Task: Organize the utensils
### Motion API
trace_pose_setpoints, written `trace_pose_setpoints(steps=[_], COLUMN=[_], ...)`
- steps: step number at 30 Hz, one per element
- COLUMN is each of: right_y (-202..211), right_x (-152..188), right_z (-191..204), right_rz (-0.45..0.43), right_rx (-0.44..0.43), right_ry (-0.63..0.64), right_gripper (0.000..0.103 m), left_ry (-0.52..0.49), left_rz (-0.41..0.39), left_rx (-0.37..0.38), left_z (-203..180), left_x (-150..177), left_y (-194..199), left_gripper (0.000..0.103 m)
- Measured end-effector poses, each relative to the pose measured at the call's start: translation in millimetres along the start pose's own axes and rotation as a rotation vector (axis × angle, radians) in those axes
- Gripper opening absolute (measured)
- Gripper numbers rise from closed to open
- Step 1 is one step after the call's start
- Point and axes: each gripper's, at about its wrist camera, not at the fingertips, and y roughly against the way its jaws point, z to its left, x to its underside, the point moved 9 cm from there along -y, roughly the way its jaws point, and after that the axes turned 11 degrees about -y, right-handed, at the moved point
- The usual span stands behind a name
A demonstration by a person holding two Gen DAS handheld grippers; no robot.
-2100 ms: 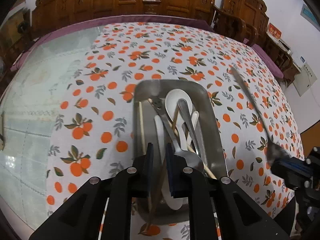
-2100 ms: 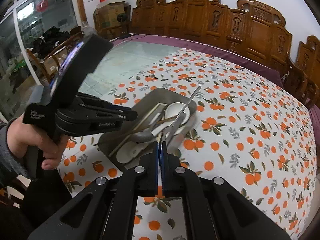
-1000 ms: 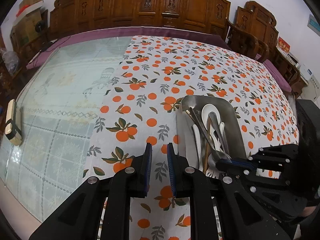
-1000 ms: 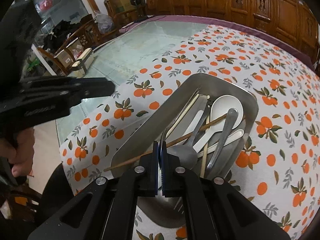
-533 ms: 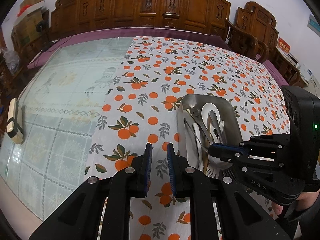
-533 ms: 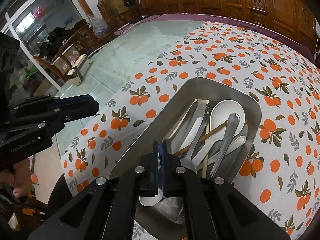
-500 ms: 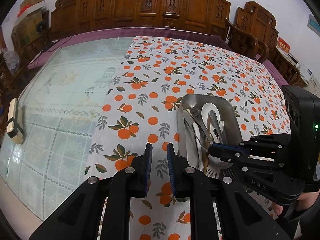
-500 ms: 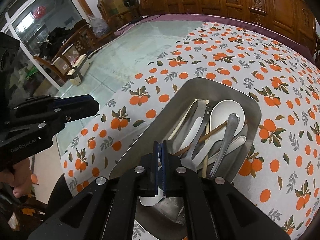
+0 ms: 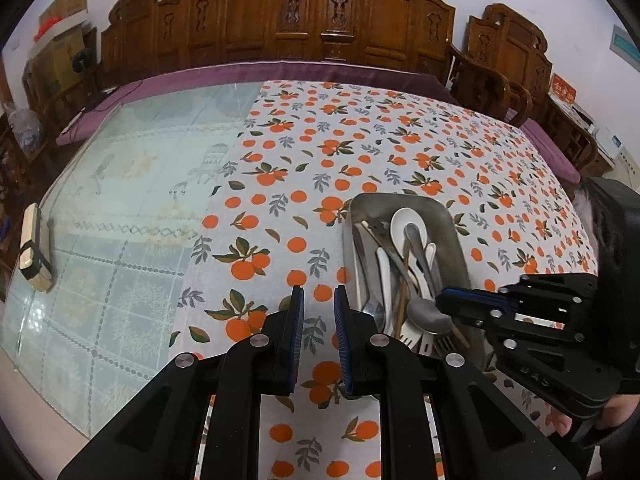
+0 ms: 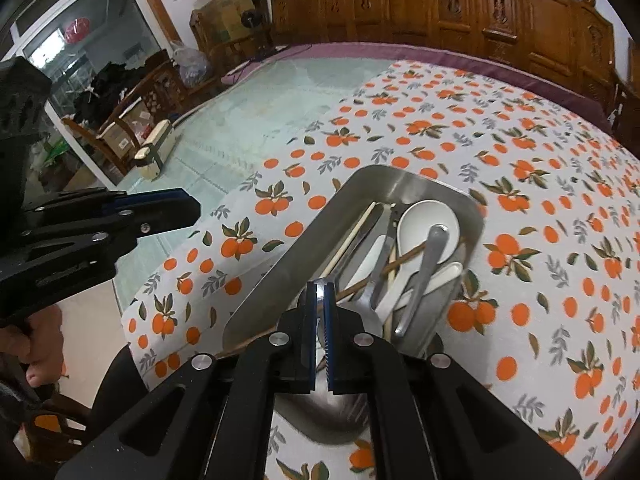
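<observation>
A steel tray [image 9: 458,240] [image 10: 280,276] sits on the orange-print tablecloth and holds white spoons [image 10: 428,226], metal spoons [image 10: 424,276], forks and chopsticks [image 10: 352,236]. My right gripper [image 10: 319,292] [image 9: 444,304] hangs over the tray's near end, its jaws a narrow gap apart with a thin metal utensil end between them; I cannot tell if they still pinch it. My left gripper [image 9: 319,300] [image 10: 188,208] is slightly open and empty, above the cloth left of the tray.
The glass-covered table part [image 9: 120,200] lies left of the cloth [image 9: 400,152]. A small cream and black object [image 9: 34,248] rests near the table's left edge. Carved wooden chairs [image 9: 320,20] line the far side.
My right gripper brought a metal utensil down into the tray and its jaws parted slightly. My left gripper moved off the tray to the left and stays there.
</observation>
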Motion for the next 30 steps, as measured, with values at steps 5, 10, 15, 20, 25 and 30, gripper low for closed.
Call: trace_pose_setpoints(steps=[5, 10, 15, 20, 25, 30], right_y=[35, 80, 119, 157, 188, 215], right_x=[5, 18, 32, 52, 69, 88], right_z=[-5, -20, -37, -53, -64, -66], right_rz=[-0.067, -0.154, -0.232, -0.313, -0.372, -0.427], right_rx=[0.035, 0.089, 0.138, 0.186, 0.248, 0.295], right_ry=[-0.012, -0.057, -0.100, -0.146, -0.166, -0.170], right_gripper=[0.005, 0.005, 0.028, 0.060, 0.089, 0.100], left_ry=[-0.013, -0.027, -0.045, -0.066, -0.077, -0.099], left_rz=[-0.025, -0.068, -0.107, -0.115, -0.129, -0.154], left_rx=[-0.007, -0.009, -0.014, -0.020, -0.017, -0.034], left_z=[-11, -27, -46, -67, -87, -105], left_x=[-4, -7, -6, 3, 12, 21], left_y=[12, 29, 46, 58, 70, 86], left_gripper=[0.024, 0.045, 0.085, 0.093, 0.094, 0.095])
